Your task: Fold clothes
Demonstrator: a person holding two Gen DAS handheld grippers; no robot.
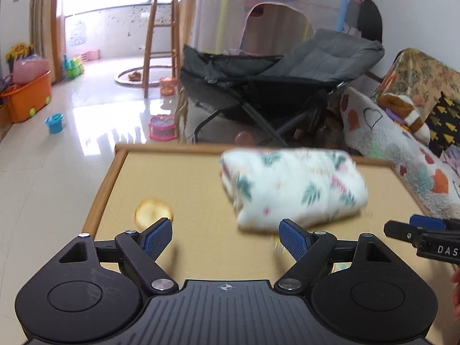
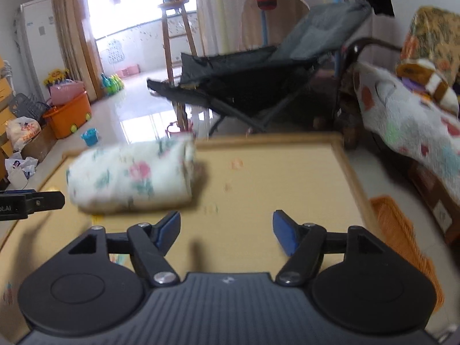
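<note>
Folded floral cloth (image 1: 293, 187) on table (image 1: 201, 201), left claw (image 1: 225, 237) wide apart w/ nothing btwn.

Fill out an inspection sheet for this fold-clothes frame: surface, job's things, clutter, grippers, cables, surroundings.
Surface: tan table with raised wooden rim.
Job's things: floral garment, folded into a bundle, lying on the table, ungripped.
Clutter: round pale mark on the tabletop, blurred.
Grippers: left gripper open, empty; right gripper open, empty.
Cables: nothing seen.
Surroundings: grey folding chair, wooden stool, orange toy bin, patterned blanket.
</note>
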